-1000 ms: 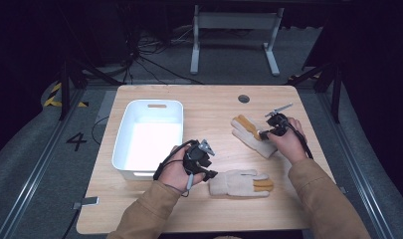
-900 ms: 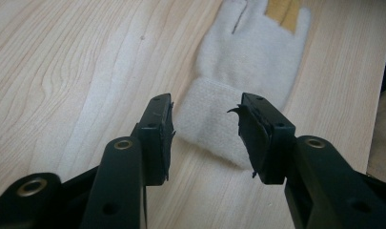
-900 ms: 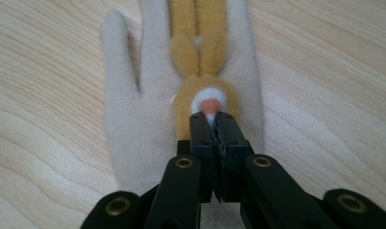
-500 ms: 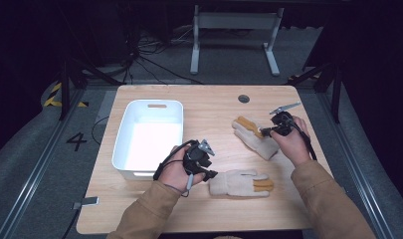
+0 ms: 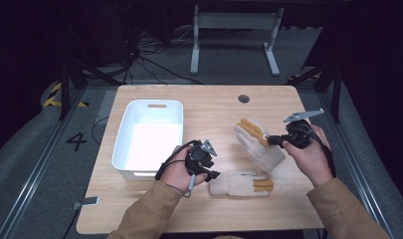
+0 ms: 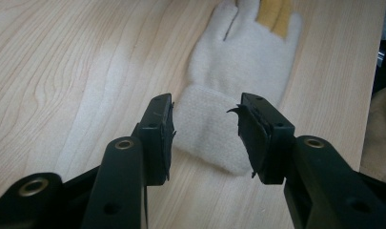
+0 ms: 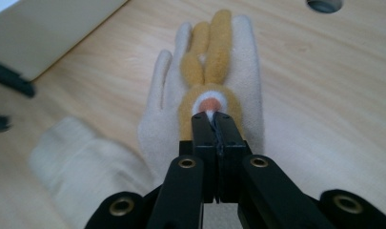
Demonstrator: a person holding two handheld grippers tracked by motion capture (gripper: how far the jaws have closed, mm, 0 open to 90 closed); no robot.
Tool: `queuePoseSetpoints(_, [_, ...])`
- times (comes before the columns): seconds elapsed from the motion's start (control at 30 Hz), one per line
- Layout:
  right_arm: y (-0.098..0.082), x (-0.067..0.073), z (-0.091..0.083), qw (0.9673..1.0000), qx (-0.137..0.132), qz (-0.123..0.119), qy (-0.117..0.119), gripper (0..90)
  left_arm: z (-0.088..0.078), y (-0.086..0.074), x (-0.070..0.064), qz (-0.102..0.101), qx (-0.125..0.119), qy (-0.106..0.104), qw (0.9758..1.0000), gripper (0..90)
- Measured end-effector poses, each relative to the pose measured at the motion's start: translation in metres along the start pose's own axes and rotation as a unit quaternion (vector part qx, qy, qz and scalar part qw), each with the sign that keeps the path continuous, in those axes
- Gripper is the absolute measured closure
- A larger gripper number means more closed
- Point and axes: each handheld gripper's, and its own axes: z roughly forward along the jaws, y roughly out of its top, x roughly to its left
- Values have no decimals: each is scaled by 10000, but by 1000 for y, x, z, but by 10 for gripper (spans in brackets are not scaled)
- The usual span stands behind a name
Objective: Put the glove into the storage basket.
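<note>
Nearest the front edge of the bench (image 5: 139, 214), a cream glove with tan fingers, the near glove (image 5: 241, 182), is seen lying flat, its cuff toward the left gripper (image 5: 212, 175) and its fingers toward the right edge. The left gripper is held just beside that cuff. In the left gripper view the cuff (image 6: 207, 129) is framed between the two jaws, which stand apart on either side of it; the pads are not pressed on the fabric, so this gripper is released. The tan fingers (image 6: 275, 14) are seen past the palm, farther from the jaws.

Farther back, toward the right edge, the far glove (image 5: 257, 143) is found, with its cuff nearer the front and its fingers pointing toward the back left. The right gripper (image 5: 269, 141) is clenched on it: in the right gripper view the jaws are seen pressed together on a pinch of tan fabric (image 7: 209, 102) at the base of the tan fingers, the rest of the glove spread out beyond and to the sides of the jaws. These jaws have just been closing on that fabric.

A white bin (image 5: 149, 107) stands on the left half of the bench, well apart from the far glove, with the left hand (image 5: 181, 172) close to its front right corner. A round hole (image 5: 244, 98) is set in the bench near the back edge.
</note>
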Motion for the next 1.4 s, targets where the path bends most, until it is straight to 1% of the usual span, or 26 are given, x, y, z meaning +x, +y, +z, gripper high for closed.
queuePoseSetpoints(0.07, [-7, 7, -5, 10000, 26, 27, 80, 895, 1, 1, -1, 12, 2, 1, 10000, 569])
queuePoseSetpoints(0.1, [-16, 14, -9, 9998, 71, 86, 147, 895, 1, 1, -1, 27, 20, -12, 10000, 570])
queuePoseSetpoints(0.13, [-21, 17, -10, 9997, 109, 126, 175, 895, 1, 2, -3, 39, 37, -28, 10000, 570])
queuePoseSetpoints(0.17, [-21, 17, -10, 9997, 109, 126, 175, 895, 1, 2, -3, 39, 37, -28, 10000, 570])
queuePoseSetpoints(0.2, [-30, 20, -10, 9995, 160, 184, 179, 894, 2, 2, -4, 52, 38, -23, 10000, 570])
queuePoseSetpoints(0.23, [-30, 20, -10, 9995, 160, 184, 179, 894, 2, 2, -4, 54, 38, -26, 10000, 570])
queuePoseSetpoints(0.27, [-39, 20, -9, 9993, 197, 276, 183, 895, 3, 3, -5, 83, 35, -32, 10000, 570])
queuePoseSetpoints(0.3, [-39, 20, -9, 9993, 197, 276, 183, 895, 3, 3, -5, 83, 35, -32, 10000, 571])
queuePoseSetpoints(0.33, [-46, 19, -7, 9989, 226, 381, 164, 894, 4, 3, -6, 95, 55, -47, 9999, 571])
queuePoseSetpoints(0.37, [-46, 19, -7, 9989, 226, 381, 164, 894, 4, 3, -6, 95, 55, -47, 9999, 570])
queuePoseSetpoints(0.4, [-53, 16, -3, 9984, 276, 482, 132, 894, 5, 4, -6, 107, 85, -58, 9999, 571])
queuePoseSetpoints(0.53, [-65, 10, 9, 9970, 414, 649, 21, 892, 7, 4, -6, 128, 98, -48, 9999, 571])
queuePoseSetpoints(0.57, [-65, 10, 9, 9970, 414, 649, 21, 892, 7, 4, -6, 128, 98, -48, 9999, 571])
queuePoseSetpoints(0.63, [-71, 7, 18, 9965, 476, 681, -71, 888, 8, 4, -7, 125, 116, -57, 9998, 571])
queuePoseSetpoints(0.73, [-74, 6, 21, 9964, 489, 690, -98, 882, 8, 3, -7, 104, 126, -54, 9999, 571])
queuePoseSetpoints(0.87, [-75, 3, 22, 9966, 551, 585, -156, 854, 9, 4, -8, 131, 140, -58, 9998, 571])
queuePoseSetpoints(0.97, [-73, 2, 19, 9975, 496, 440, -235, 823, 10, 4, -9, 149, 154, -56, 9998, 570])
queuePoseSetpoints(1.03, [-69, 2, 17, 9981, 454, 335, -234, 816, 11, 5, -10, 158, 163, -68, 9997, 570])
queuePoseSetpoints(1.1, [-62, 1, 16, 9987, 429, 142, -234, 790, 11, 5, -11, 173, 174, -55, 9997, 571])
queuePoseSetpoints(1.17, [-59, 0, 17, 9988, 437, 90, -190, 788, 12, 5, -13, 217, 170, -80, 9996, 571])
queuePoseSetpoints(1.2, [-51, -1, 21, 9988, 479, -87, -86, 777, 12, 5, -15, 222, 167, -69, 9996, 571])
queuePoseSetpoints(1.23, [-51, -1, 21, 9988, 479, -87, -86, 777, 12, 5, -15, 222, 167, -69, 9996, 571])
queuePoseSetpoints(1.27, [-44, -1, 27, 9984, 519, -210, -40, 774, 13, 5, -16, 225, 167, -71, 9996, 571])
queuePoseSetpoints(1.3, [-44, -1, 27, 9984, 519, -210, -40, 774, 13, 5, -16, 237, 189, -81, 9995, 571])
queuePoseSetpoints(1.33, [-36, 0, 34, 9978, 574, -320, 9, 772, 12, 4, -16, 197, 199, -62, 9996, 571])
queuePoseSetpoints(1.4, [-30, 0, 42, 9969, 642, -455, 44, 770, 12, 3, -15, 215, 187, -53, 9996, 572])
